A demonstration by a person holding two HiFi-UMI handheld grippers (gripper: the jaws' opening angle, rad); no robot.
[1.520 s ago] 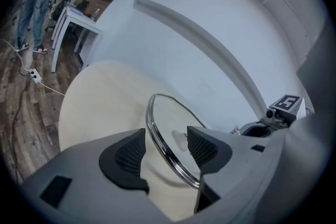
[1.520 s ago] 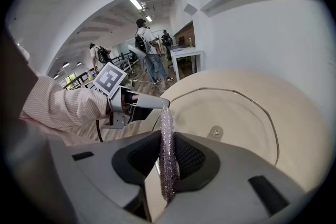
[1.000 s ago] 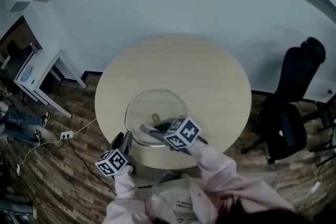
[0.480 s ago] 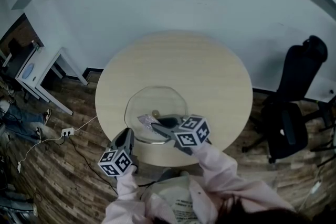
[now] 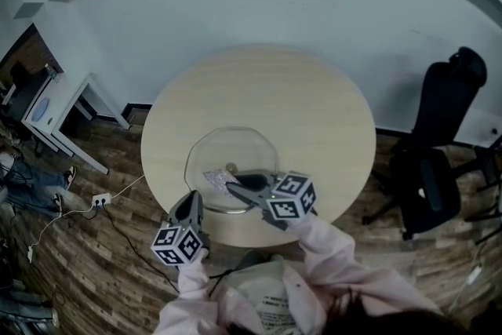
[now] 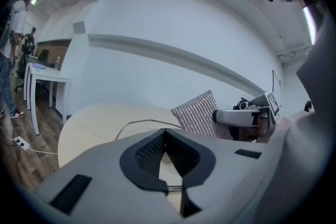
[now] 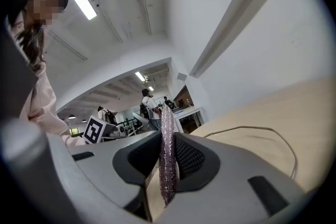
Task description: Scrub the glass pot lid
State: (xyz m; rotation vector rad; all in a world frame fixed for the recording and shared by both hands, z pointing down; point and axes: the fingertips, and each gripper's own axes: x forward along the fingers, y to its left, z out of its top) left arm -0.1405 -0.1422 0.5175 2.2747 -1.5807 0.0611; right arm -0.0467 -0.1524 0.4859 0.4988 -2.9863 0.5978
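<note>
Round table (image 5: 314, 114), left gripper (image 6: 165, 135) clamps lid (image 5: 235, 145), right gripper (image 5: 232, 186) clamps scourer (image 7: 167, 157)

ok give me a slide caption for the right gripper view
Right hand-held gripper shut on a silvery scouring pad, with the glass pot lid and round wooden table beyond.

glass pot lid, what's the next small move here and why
Probably lower the right claw so its scrub pad presses onto the glass pot lid. The left claw has just closed on the lid's near rim, steadying it, and the pad is pinched in the right claw, seemingly just above the glass.
</note>
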